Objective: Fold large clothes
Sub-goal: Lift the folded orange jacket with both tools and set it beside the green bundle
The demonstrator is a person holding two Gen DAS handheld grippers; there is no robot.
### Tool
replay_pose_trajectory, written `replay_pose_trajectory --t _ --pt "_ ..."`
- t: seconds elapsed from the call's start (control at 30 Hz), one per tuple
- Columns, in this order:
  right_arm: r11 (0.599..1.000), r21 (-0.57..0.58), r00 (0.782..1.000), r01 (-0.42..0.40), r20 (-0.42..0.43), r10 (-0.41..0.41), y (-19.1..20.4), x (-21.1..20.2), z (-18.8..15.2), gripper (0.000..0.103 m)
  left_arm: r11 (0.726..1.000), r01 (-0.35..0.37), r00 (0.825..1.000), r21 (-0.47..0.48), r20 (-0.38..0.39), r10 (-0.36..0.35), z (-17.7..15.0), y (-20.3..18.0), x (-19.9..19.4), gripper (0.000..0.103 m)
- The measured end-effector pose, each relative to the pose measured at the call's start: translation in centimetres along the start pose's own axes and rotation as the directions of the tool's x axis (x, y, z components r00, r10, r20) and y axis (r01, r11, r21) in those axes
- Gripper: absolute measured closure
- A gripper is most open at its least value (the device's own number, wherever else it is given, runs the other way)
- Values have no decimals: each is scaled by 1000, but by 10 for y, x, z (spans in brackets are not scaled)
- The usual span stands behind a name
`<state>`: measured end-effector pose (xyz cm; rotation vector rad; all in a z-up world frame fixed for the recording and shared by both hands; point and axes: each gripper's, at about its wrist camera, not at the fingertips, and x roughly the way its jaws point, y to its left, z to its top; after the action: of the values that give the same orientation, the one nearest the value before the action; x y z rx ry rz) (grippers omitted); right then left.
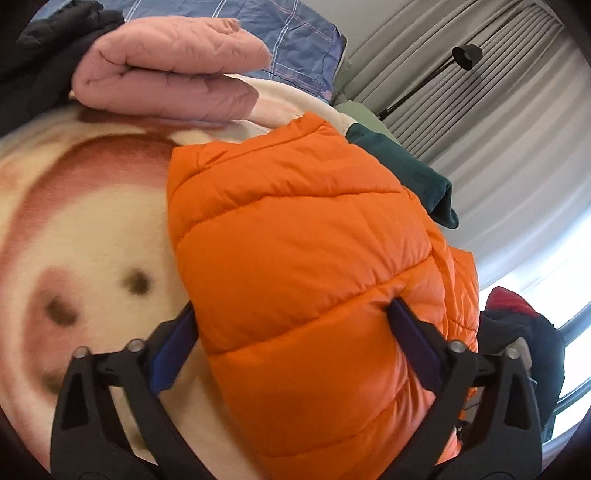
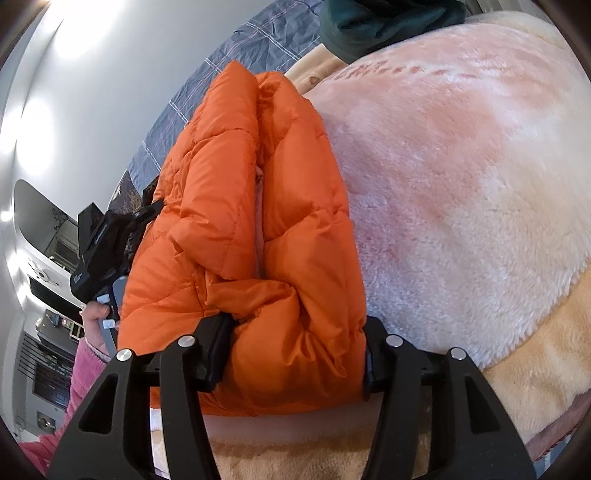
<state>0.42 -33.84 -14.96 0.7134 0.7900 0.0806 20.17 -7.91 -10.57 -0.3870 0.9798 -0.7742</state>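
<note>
A folded orange puffer jacket (image 1: 306, 236) lies on a cream and pink plush blanket (image 1: 85, 229). My left gripper (image 1: 291, 314) straddles one end of the bundle, with its blue-padded fingers (image 1: 410, 339) pressed into both sides. In the right wrist view the same jacket (image 2: 258, 221) shows folded double. My right gripper (image 2: 295, 343) clamps its near end between black fingers (image 2: 218, 347). The left gripper (image 2: 103, 240) and the hand holding it show at the jacket's far left side.
A folded pink quilted garment (image 1: 170, 70) lies at the blanket's far side, next to a dark garment (image 1: 48, 44). A dark green garment (image 1: 413, 170) lies beyond the jacket. A blue checked sheet (image 1: 295, 33), grey curtains (image 1: 498, 129) and a floor lamp (image 1: 465, 55) stand behind.
</note>
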Motion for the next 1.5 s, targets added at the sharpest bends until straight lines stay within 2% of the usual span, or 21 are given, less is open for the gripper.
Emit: replay_pose_trajectory --t 0.07,0.13,0.23,0.33,0.5,0.63,0.73,0.83,0.87,0.9,0.93,0.97,1.0,1.07,1.1,1.13,1.2,1.23,1.3,1.4,1.5 --pt "998 -66 999 25 36 -23 11 -5 0 64 999 -8 1000 40 24 7 2 -12 -2 36" --pt "984 -161 995 71 87 -58 29 -12 1 75 993 -38 998 113 52 32 7 -27 -8 50" --pt "955 -271 983 121 169 -76 53 -25 14 80 969 -87 990 229 131 58 24 -63 -23 61" --pt "940 -314 972 135 224 -65 65 -36 43 80 950 -91 980 297 197 32 60 -97 -33 61" --pt "917 -362 956 168 287 -62 69 -30 129 80 911 -156 957 381 285 44 126 -140 -24 61" --pt "941 -317 966 119 255 -36 51 6 201 80 891 -254 942 378 305 139 196 -151 20 60" --pt "925 -331 955 188 280 -94 52 47 243 80 871 -325 928 368 301 220 246 -147 67 59" --pt "925 -301 951 232 271 -151 49 91 271 80 811 -431 887 395 352 300 276 -143 108 52" --pt "924 -287 947 254 265 -179 48 104 275 80 769 -501 850 397 390 353 284 -139 128 42" --pt "910 -264 930 321 268 -251 44 121 279 80 725 -572 810 385 408 422 289 -132 147 37" --pt "874 -251 896 416 278 -347 41 137 281 80 673 -638 764 374 419 492 290 -123 167 34" --pt "845 -247 869 475 282 -406 38 149 281 80 640 -671 738 374 426 524 288 -117 181 34" --pt "821 -242 849 517 269 -456 30 167 275 78 626 -677 734 388 420 534 283 -109 194 34" --pt "815 -219 838 536 254 -483 15 185 268 77 657 -635 773 406 350 530 267 -85 219 33" --pt "826 -211 846 523 248 -473 12 186 269 77 667 -619 785 415 319 530 259 -78 226 33" --pt "838 -203 855 507 241 -459 10 183 270 77 663 -614 789 428 298 538 248 -69 235 34" --pt "856 -199 872 478 226 -434 6 178 268 76 660 -625 781 417 329 531 238 -64 237 34" --pt "860 -196 876 470 222 -428 4 178 269 75 685 -609 793 400 319 519 237 -60 233 34" --pt "874 -188 886 448 219 -408 0 176 272 70 709 -597 802 376 299 517 237 -59 226 34" --pt "904 -142 904 404 216 -370 -7 168 276 53 712 -577 817 400 288 500 224 -68 206 32" --pt "924 -84 915 374 197 -352 -8 146 267 40 731 -532 847 427 289 447 197 -91 178 19"
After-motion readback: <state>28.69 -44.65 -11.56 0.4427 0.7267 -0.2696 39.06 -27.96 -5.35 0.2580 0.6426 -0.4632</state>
